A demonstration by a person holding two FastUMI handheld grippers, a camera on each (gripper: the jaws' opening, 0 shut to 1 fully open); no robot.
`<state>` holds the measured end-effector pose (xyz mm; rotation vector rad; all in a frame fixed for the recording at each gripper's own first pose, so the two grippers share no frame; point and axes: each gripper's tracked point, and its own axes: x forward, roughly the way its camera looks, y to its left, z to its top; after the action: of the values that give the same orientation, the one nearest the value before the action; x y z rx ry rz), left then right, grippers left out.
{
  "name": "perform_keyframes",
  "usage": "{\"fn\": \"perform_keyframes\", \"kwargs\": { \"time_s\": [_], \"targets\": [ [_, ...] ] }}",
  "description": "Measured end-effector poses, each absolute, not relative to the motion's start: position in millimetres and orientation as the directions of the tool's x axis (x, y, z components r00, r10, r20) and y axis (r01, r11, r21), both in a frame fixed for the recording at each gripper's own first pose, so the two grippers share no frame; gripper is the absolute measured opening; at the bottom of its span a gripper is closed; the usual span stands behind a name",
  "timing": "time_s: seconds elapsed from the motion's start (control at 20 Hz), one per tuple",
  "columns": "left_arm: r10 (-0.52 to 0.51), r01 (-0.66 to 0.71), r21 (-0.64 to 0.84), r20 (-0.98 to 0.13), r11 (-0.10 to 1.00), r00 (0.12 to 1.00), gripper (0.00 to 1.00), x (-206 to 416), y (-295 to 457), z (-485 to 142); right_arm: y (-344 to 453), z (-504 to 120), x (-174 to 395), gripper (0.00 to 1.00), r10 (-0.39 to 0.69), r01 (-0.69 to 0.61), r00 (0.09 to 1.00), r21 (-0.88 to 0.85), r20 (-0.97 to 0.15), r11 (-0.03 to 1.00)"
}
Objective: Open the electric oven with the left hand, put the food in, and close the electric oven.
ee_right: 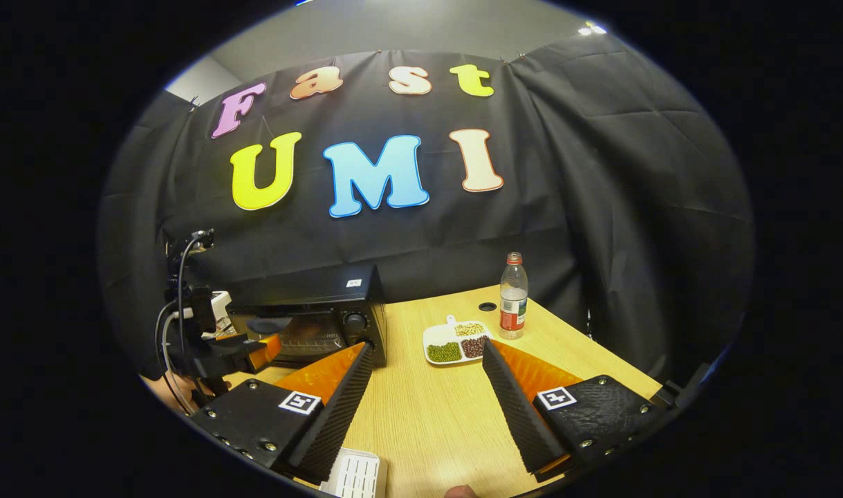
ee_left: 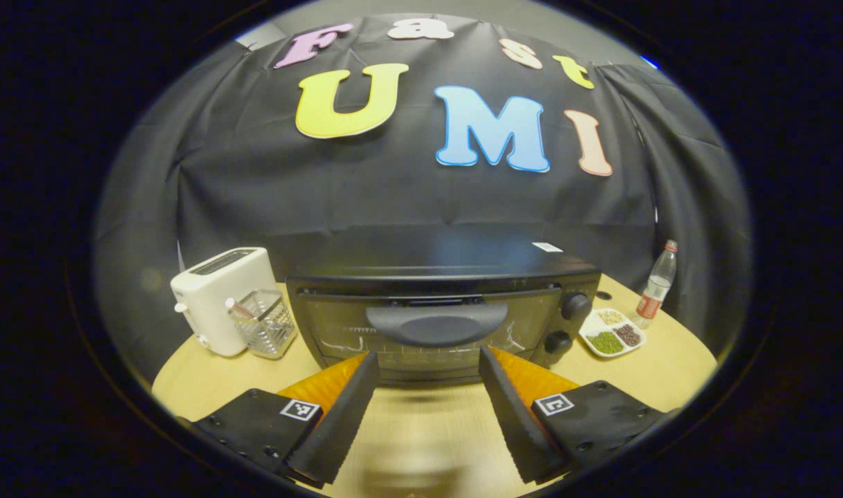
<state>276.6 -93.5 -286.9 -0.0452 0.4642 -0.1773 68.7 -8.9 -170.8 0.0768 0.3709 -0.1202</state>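
A black electric oven (ee_left: 435, 304) stands on the wooden table with its glass door closed and a wide dark handle (ee_left: 436, 324) across the front. My left gripper (ee_left: 428, 363) is open just in front of and below that handle, not touching it. The white divided plate of food (ee_left: 612, 333) lies to the oven's right. In the right gripper view the oven (ee_right: 324, 315) is at the left and the food plate (ee_right: 457, 341) lies ahead of my open right gripper (ee_right: 427, 356), which holds nothing. The left gripper (ee_right: 245, 349) shows by the oven door.
A white toaster (ee_left: 217, 297) and a clear utensil holder (ee_left: 263, 323) stand left of the oven. A plastic bottle (ee_right: 512, 296) stands behind the plate near a cable hole (ee_right: 487, 306). A white slotted object (ee_right: 355, 475) lies near the table's front edge.
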Motion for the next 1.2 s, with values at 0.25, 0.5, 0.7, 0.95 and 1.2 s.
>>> {"fn": "perform_keyframes", "kwargs": {
  "time_s": [0.25, 0.5, 0.7, 0.95, 1.2],
  "targets": [
    [-0.200, 0.194, -0.053, -0.332, 0.980, 0.922, 0.96, 278.5, -96.8, -235.0, -5.2, -150.1, 74.1, 0.98, -0.065, 0.094, 0.941, 0.073, -0.333, 0.993],
    [-0.186, 0.187, -0.016, -0.205, 0.982, 0.961, 1.00, 239.9, -98.1, -156.5, -11.9, -121.5, 74.7, 0.98, -0.008, 0.025, 0.965, 0.060, -0.262, 0.998],
    [-0.136, 0.134, -0.021, -0.153, 0.991, 0.979, 1.00, 189.8, -84.9, -105.8, -22.1, -106.4, 64.7, 0.98, 0.039, -0.035, 0.973, 0.025, -0.227, 0.999],
    [-0.042, 0.041, -0.017, -0.109, 0.999, 0.993, 1.00, 116.1, -52.8, -58.7, -41.8, -96.0, 46.4, 0.98, 0.066, -0.065, 0.971, 0.011, -0.230, 0.998],
    [-0.011, 0.014, 0.029, -0.096, 0.999, 0.995, 1.00, 60.0, -29.0, -37.3, -44.3, -69.3, 35.8, 0.97, 0.076, -0.073, 0.983, 0.024, -0.166, 0.997]
  ]
}}
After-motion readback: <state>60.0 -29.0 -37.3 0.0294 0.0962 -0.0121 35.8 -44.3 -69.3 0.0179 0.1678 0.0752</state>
